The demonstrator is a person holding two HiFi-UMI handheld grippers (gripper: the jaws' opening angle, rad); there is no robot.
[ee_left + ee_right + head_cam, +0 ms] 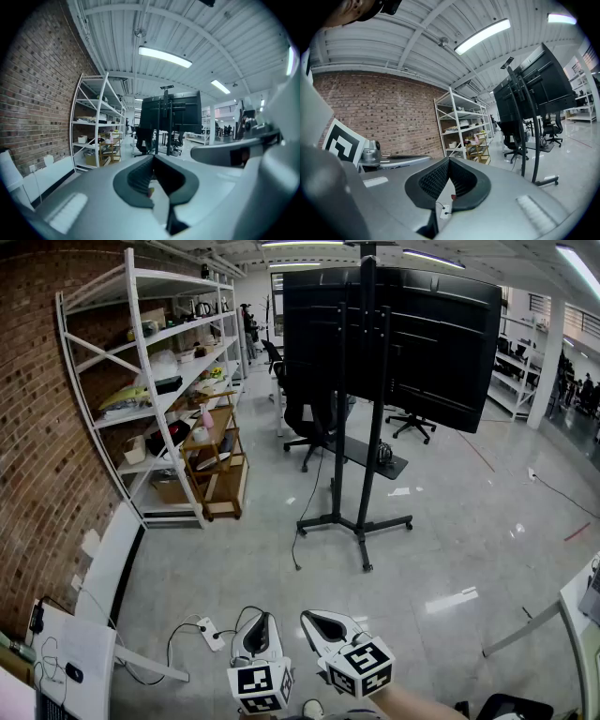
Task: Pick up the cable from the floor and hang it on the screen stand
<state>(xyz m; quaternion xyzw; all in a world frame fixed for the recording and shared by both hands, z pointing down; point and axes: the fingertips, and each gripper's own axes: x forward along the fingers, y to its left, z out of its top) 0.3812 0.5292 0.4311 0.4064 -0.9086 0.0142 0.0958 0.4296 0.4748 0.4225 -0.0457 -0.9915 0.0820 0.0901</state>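
**A:** Two claws, both pinched shut on nothing: left claw [261, 619] and right claw [311, 618], side by side down low. Where's the cable?

**B:** Thin black cable [294, 549], I reckon. It drops off the screen stand [362, 474] onto the floor [450, 549], well ahead of both claws. Looks light and floppy, so I'd grab near the loose end. Expect it to sag.

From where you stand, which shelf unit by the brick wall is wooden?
The low brown one, standing in front of the tall white metal rack, which reaches far higher.
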